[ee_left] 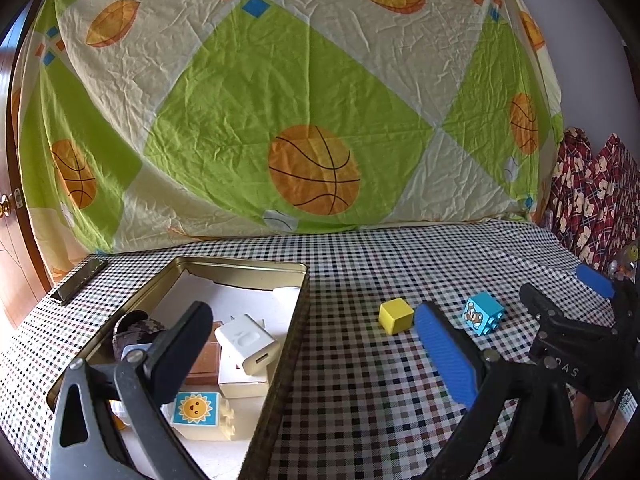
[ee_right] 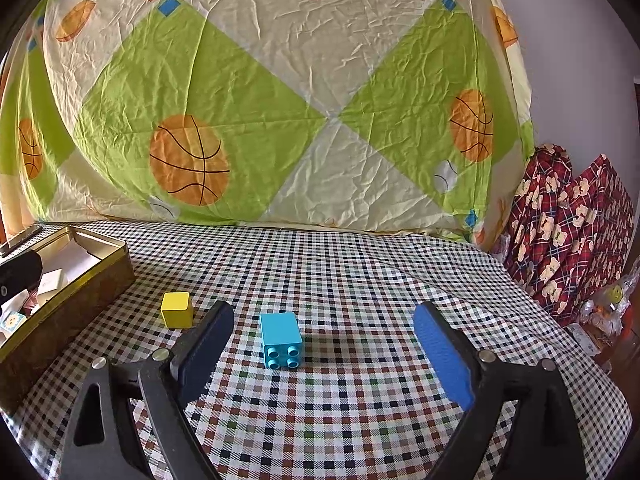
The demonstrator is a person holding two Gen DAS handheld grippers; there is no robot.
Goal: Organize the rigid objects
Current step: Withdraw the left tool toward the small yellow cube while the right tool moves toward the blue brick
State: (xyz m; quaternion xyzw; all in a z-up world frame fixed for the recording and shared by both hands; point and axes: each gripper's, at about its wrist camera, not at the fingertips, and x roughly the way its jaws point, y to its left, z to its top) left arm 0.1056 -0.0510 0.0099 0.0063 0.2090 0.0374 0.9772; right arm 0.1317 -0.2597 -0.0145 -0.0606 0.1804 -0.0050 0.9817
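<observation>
Turquoise plastic is sitting dead ahead of the right gripper: the blue toy brick is lying on the checked cloth of the bench at about twelve o'clock from the wrist, between the two fingers but touching neither, nearer the dark left finger than the blue right one. Its jaws are standing wide with nothing gripped. The brick is resting on its side, studs facing back toward the camera, so its short stud axis is running along the gripper's line of reach and its flat sides are facing the pads. A yellow cube is waiting at roughly ten o'clock, between the brick and the tin. The right hand is clearly the nearer one to both loose pieces. The left gripper is hovering over the near corner of the open metal tin, also spread wide and holding nothing. Inside the tin, a white charger, a sun-face block, a brown block and a dark patterned item at nine o'clock are lying on white boxes or paper. Judging by this, the next move is likely a short push forward and a squeeze on the brick, then a carry toward nine o'clock into the tin.
</observation>
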